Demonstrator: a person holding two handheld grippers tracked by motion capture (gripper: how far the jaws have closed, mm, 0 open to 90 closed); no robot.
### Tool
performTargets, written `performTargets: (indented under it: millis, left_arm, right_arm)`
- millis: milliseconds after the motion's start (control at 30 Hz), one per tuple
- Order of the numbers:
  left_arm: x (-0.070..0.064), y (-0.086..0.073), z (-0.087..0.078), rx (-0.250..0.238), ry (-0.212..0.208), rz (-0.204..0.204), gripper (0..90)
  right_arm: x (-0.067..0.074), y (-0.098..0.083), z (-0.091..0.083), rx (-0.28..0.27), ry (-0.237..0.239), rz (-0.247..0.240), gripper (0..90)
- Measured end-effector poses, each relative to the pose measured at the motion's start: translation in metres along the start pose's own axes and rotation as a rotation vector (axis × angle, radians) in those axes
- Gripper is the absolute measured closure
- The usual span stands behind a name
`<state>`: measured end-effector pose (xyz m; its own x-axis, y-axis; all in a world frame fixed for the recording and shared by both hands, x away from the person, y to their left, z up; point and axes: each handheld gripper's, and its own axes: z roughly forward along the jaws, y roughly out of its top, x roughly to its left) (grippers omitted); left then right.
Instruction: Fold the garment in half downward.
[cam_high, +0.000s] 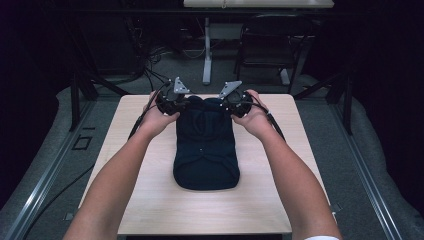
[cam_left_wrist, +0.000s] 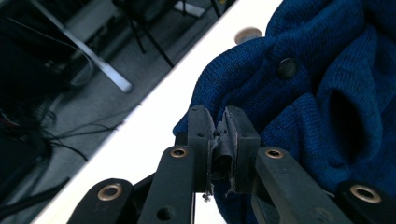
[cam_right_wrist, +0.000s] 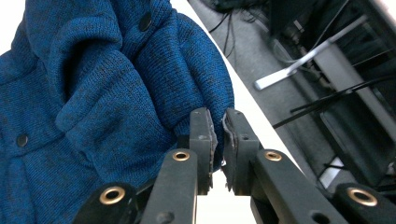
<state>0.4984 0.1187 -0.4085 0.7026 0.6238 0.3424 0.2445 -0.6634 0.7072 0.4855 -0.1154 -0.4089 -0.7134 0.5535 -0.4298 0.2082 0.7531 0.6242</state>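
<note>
A dark blue knitted garment (cam_high: 206, 145) lies in a folded bundle at the middle of the pale tabletop (cam_high: 150, 200), its far edge raised off the wood. The left hand-held gripper (cam_high: 176, 103) pinches the far left corner of the garment, jaws clamped on a fold of knit; the right hand-held gripper (cam_high: 235, 103) pinches the far right corner the same way, cloth squeezed between its pads. The near end of the garment, toward the person, rests flat on the tabletop. By the look of it, both grips are made and the lift has begun; spreading or folding over the garment remains to do.
</note>
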Motion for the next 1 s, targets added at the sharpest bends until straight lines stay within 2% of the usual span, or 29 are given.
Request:
performTargets:
  millis: [67, 133, 167, 267, 367, 467, 500, 700, 767, 833, 900, 933, 1000]
  left_arm:
    - [0.001, 0.002, -0.006, -0.04, 0.016, -0.01, 82.0]
    - [-0.001, -0.002, -0.008, -0.043, 0.002, 0.003, 82.0]
    - [-0.005, -0.007, -0.007, -0.047, -0.005, 0.013, 82.0]
    - [-0.017, -0.024, -0.003, -0.031, -0.028, 0.038, 82.1]
    - [-0.028, -0.035, -0.003, -0.026, -0.034, 0.062, 82.3]
    - [-0.037, -0.041, -0.005, 0.001, -0.044, 0.117, 82.3]
    - [-0.038, -0.041, -0.005, -0.001, -0.036, 0.121, 82.3]
    - [-0.033, -0.036, -0.008, -0.012, -0.017, 0.101, 82.3]
    - [-0.028, -0.028, -0.008, -0.015, -0.002, 0.083, 82.3]
    - [-0.023, -0.021, -0.011, -0.049, 0.033, 0.061, 82.3]
    - [-0.023, -0.016, -0.021, -0.103, 0.043, 0.05, 82.4]
    - [-0.025, -0.016, -0.024, -0.105, 0.039, 0.08, 82.3]
    - [-0.036, -0.027, -0.026, -0.089, 0.008, 0.127, 82.4]
  right_arm:
    - [-0.001, 0.003, -0.005, -0.025, -0.018, 0.003, 82.3]
    - [-0.002, 0.004, -0.01, -0.048, -0.025, 0.009, 82.3]
    - [0.001, 0.003, -0.011, -0.045, -0.026, -0.003, 82.3]
    - [0.016, -0.007, -0.008, -0.033, -0.025, -0.076, 82.3]
    - [0.032, -0.017, -0.006, -0.038, -0.023, -0.121, 82.3]
    - [0.044, -0.026, -0.007, -0.017, -0.011, -0.176, 82.3]
    - [0.046, -0.027, -0.008, -0.019, -0.013, -0.191, 82.3]
    - [0.044, -0.024, -0.009, -0.023, -0.016, -0.17, 82.3]
    - [0.037, -0.018, -0.009, -0.007, -0.02, -0.162, 82.3]
    - [0.03, -0.01, -0.012, -0.02, -0.049, -0.143, 82.3]
    - [0.025, -0.003, -0.021, -0.085, -0.074, -0.103, 82.3]
    - [0.025, -0.002, -0.026, -0.111, -0.08, -0.096, 82.3]
    - [0.03, -0.009, -0.03, -0.112, -0.063, -0.13, 82.3]
